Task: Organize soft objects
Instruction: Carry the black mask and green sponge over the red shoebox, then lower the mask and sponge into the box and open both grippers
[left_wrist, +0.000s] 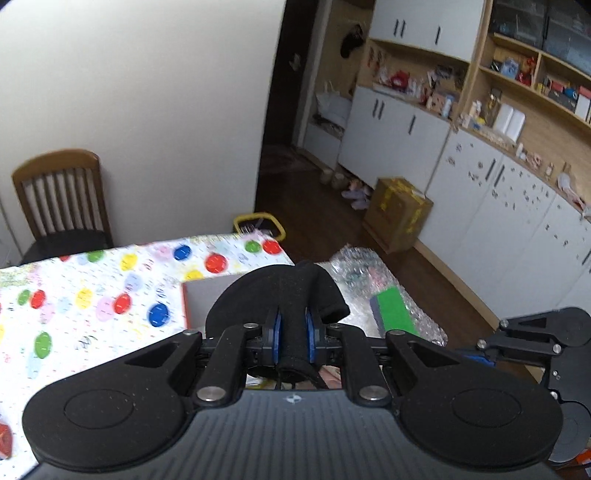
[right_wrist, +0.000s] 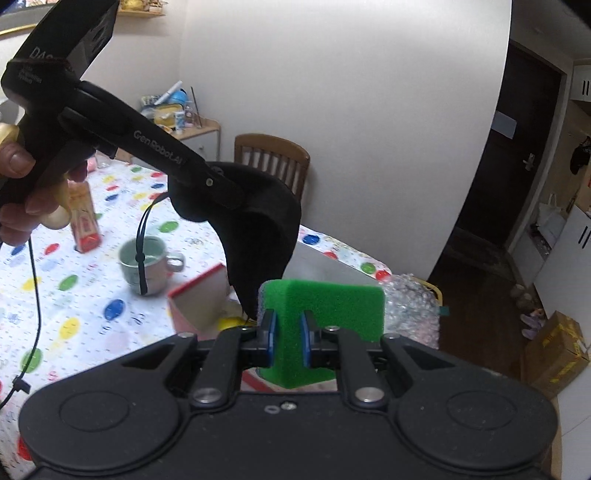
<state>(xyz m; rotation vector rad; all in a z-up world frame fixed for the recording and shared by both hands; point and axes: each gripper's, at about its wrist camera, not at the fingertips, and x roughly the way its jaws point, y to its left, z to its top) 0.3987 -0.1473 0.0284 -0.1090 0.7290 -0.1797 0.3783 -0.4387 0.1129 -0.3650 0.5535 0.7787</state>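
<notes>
The left gripper (left_wrist: 294, 328) pinches a black sleep mask (left_wrist: 280, 295) above the open red-rimmed box (right_wrist: 199, 299) on the dotted tablecloth (left_wrist: 92, 295). The right gripper (right_wrist: 287, 341) squeezes a green sponge (right_wrist: 325, 306) (edge upright) just beside it.

White wall (left_wrist: 147, 74), wooden chair (left_wrist: 61, 199), dark floor (left_wrist: 314, 206), white cabinets (left_wrist: 399, 129), open shelves (left_wrist: 535, 85).

A cup (right_wrist: 147, 264) is standing on the table (right_wrist: 74, 295), with an open box (right_wrist: 201, 299) sitting just right of it. A chair (right_wrist: 273, 162) is standing behind the table, and a cardboard box (left_wrist: 397, 212) is sitting on the floor by the cabinets (left_wrist: 480, 206).
</notes>
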